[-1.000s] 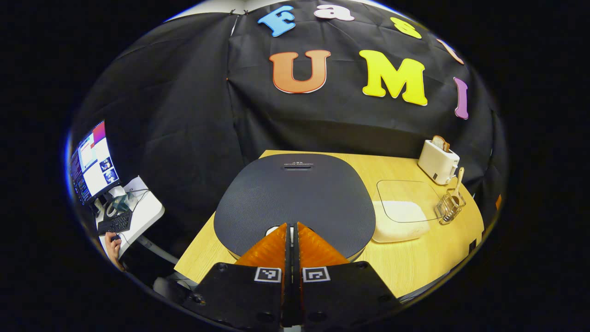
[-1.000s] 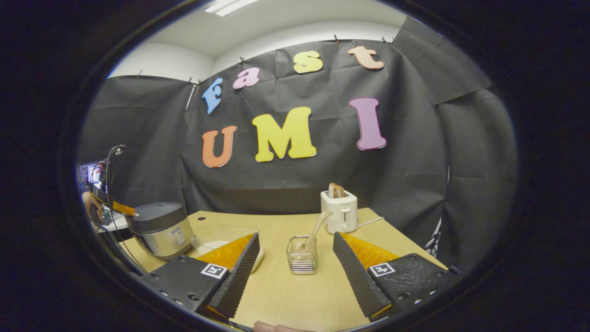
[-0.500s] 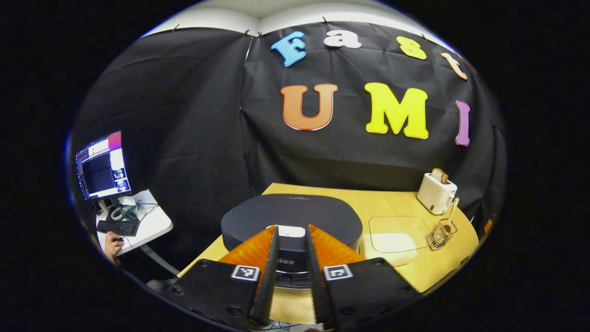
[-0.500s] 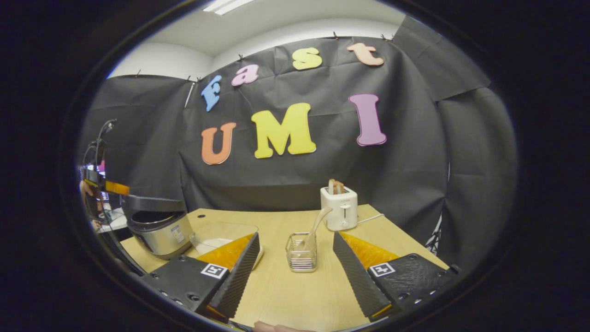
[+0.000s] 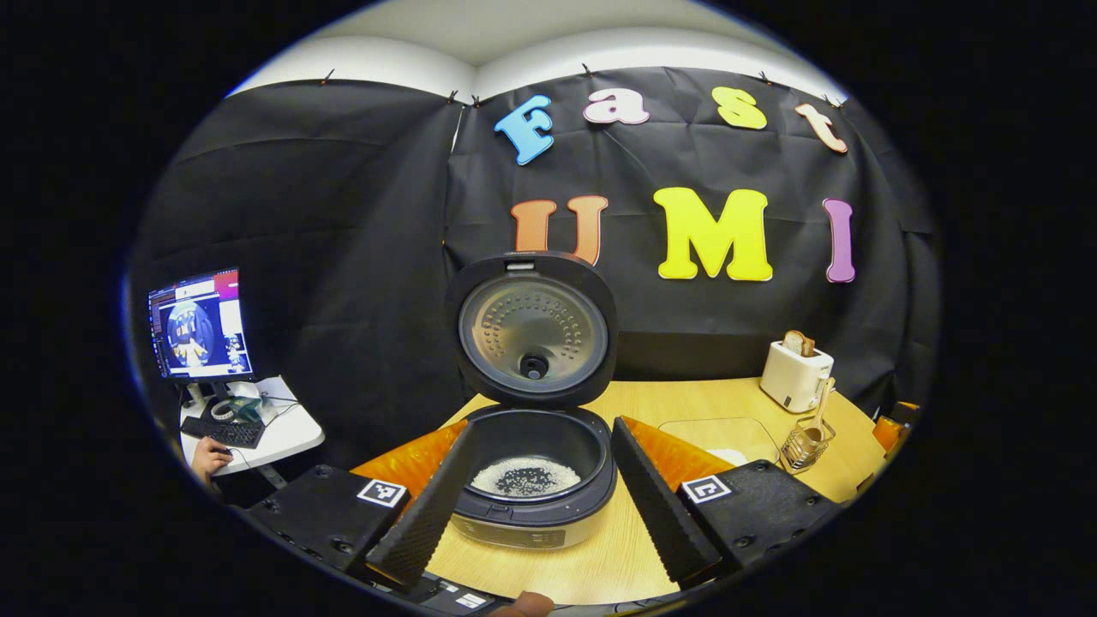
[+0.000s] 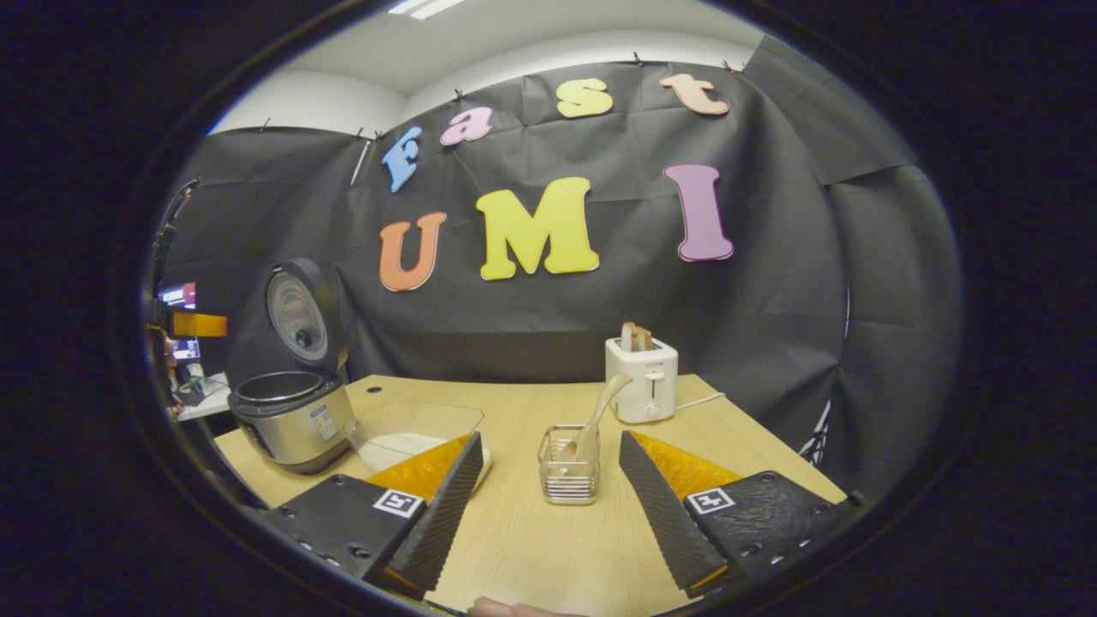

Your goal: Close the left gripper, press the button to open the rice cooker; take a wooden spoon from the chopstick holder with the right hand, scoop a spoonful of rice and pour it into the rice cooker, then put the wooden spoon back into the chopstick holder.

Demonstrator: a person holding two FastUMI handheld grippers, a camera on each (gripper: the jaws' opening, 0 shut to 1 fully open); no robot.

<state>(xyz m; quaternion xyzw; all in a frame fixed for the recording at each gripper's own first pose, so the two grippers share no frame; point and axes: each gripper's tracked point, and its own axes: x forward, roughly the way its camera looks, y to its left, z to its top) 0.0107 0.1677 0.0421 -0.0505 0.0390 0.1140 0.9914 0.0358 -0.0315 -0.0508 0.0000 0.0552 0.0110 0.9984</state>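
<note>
both grippers (image 5: 533, 493) (image 6: 548, 497) spread; rice cooker (image 5: 533, 480) front edge hidden.

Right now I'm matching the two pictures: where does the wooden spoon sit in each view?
Left gripper view: wooden spoon far right, leaning in the chopstick holder.
Right gripper view: wooden spoon centre, between the open fingers, in the chopstick holder.
Shared landmark: white toaster just behind it.

Rice cooker (image 6: 291, 420) side label: too small to read.
Left gripper (image 5: 531, 501) and right gripper (image 6: 547, 501) bodies: square coded markers, no legible text.
</note>
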